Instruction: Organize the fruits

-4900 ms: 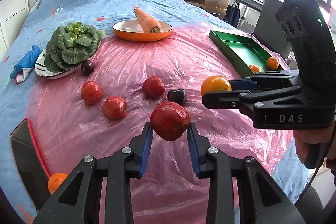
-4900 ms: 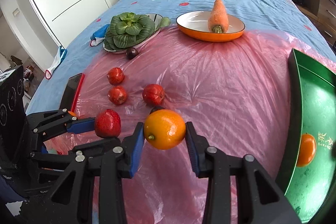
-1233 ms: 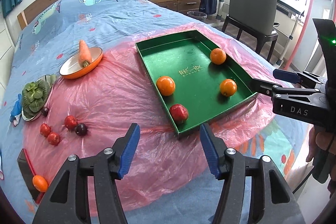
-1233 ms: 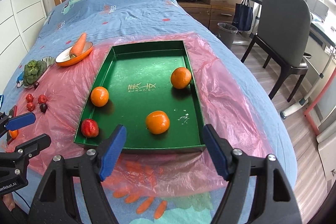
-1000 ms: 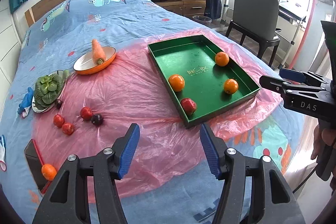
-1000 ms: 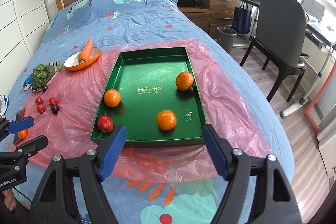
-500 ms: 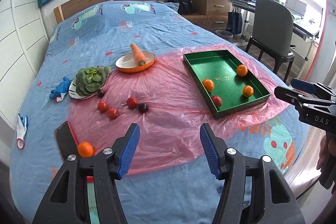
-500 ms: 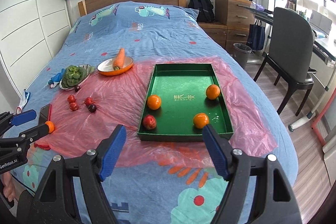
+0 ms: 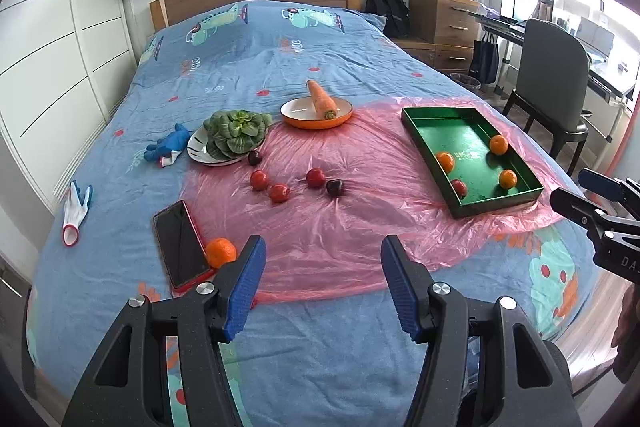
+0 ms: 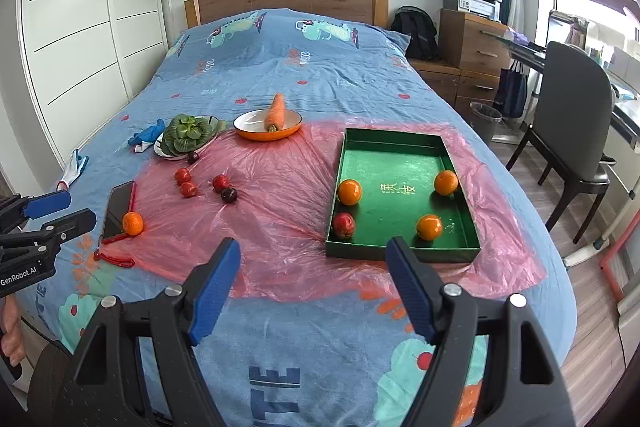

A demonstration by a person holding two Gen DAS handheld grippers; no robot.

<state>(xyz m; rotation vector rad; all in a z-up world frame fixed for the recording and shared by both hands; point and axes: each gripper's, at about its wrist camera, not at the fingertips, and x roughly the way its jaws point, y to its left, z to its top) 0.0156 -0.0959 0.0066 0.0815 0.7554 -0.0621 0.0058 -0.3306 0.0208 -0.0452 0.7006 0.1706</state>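
A green tray on the pink plastic sheet holds three oranges and a red apple; the left wrist view shows the tray at right. Several small red and dark fruits lie loose mid-sheet. One more orange rests against a phone. My left gripper hovers open and empty over the bed's near end. My right gripper is likewise open and empty, in front of the tray. Each gripper shows at the other view's edge.
A plate of green leafy vegetable and an orange dish with a carrot sit at the sheet's far side. Gloves lie at the bed's left. A chair, a bin and drawers stand to the right.
Earlier the left gripper held a red apple and the right an orange; both are empty now. Over the last second both grippers drew back and up from the tray, widening the view.
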